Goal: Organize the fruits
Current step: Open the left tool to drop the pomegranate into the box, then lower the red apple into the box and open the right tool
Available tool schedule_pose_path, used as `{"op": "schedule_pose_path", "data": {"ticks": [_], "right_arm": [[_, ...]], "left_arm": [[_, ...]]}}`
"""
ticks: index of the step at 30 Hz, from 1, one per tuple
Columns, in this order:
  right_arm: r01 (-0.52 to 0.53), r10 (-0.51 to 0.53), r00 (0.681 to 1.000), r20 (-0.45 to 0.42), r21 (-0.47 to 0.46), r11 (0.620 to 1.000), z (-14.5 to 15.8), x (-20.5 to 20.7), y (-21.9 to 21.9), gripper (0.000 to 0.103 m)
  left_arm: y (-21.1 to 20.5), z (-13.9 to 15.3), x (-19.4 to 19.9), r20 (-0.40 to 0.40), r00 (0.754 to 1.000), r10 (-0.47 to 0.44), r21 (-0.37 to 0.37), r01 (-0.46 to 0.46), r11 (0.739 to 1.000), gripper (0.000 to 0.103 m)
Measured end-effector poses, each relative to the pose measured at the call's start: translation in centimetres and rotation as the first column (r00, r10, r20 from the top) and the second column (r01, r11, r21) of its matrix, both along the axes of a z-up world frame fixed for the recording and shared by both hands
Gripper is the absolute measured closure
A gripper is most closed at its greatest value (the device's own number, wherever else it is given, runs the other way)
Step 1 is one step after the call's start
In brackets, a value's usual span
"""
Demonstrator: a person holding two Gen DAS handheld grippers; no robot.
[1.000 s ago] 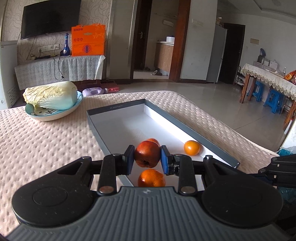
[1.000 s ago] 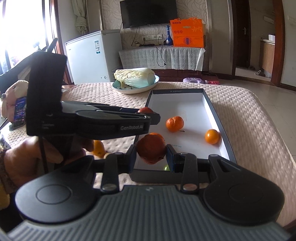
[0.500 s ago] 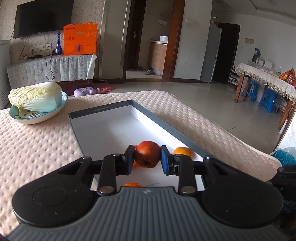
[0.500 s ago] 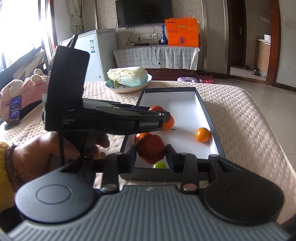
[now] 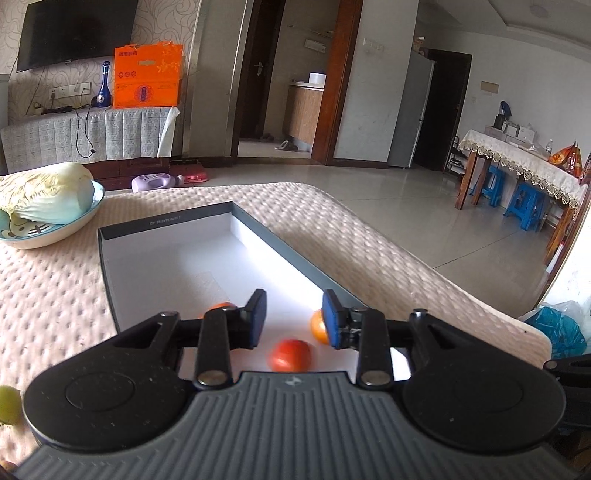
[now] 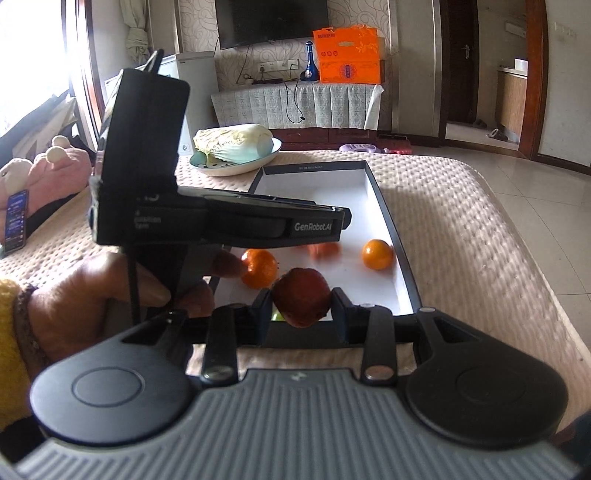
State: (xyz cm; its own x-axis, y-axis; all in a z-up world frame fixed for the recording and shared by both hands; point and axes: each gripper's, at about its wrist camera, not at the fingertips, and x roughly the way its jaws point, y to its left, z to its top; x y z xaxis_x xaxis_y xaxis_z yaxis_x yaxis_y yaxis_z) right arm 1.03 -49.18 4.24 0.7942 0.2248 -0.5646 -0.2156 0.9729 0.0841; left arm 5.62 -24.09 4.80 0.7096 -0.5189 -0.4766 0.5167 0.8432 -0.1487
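left gripper (image 5: 293,319): jaws just opening, nothing between them, red fruit (image 5: 289,355) lying below in the tray (image 5: 162,221)
right gripper (image 6: 302,312): clamping a dark red fruit (image 6: 301,301) at the tray's near end

Wall-mounted television (image 5: 74,31) above a cloth-draped sideboard (image 5: 88,134).

Black gripper (image 6: 302,314) with blue pads, "GenRobot.AI" lettering, yellow sleeve (image 6: 7,321)

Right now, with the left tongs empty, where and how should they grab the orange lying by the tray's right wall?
Grip the orange across its widest middle, coming from above with one pad toward the near end and one toward the far end. It is round and seems to sit close to the tray wall, so a pad on that side would probably not fit.
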Motion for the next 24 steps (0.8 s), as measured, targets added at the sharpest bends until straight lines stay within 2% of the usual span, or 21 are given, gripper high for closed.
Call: {"op": "schedule_pose_path", "data": {"ticks": [2, 6, 12, 24], "right_arm": [[0.001, -0.001, 1.000, 0.000, 0.003, 1.000, 0.0, 0.0, -0.1, 0.066], [0.006, -0.006, 1.000, 0.001, 0.011, 1.000, 0.0, 0.1, -0.3, 0.066], [0.020, -0.020, 1.000, 0.000, 0.024, 1.000, 0.1, 0.5, -0.1, 0.066], [0.039, -0.039, 0.999, -0.006, 0.040, 0.998, -0.3, 2.0, 1.3, 0.066]], "left_arm": [[0.0, 0.2, -0.1, 0.011, 1.000, 0.006, 0.003, -0.006, 1.000, 0.052], [0.5, 0.8, -0.2, 0.022, 1.000, 0.018, -0.002, -0.018, 1.000, 0.049], [1.9, 2.0, -0.8, 0.043, 0.998, 0.038, -0.017, -0.037, 0.999, 0.047], [5.8, 4.1, -3.2, 0.082, 0.994, 0.073, 0.001, -0.073, 0.997, 0.044]]}}
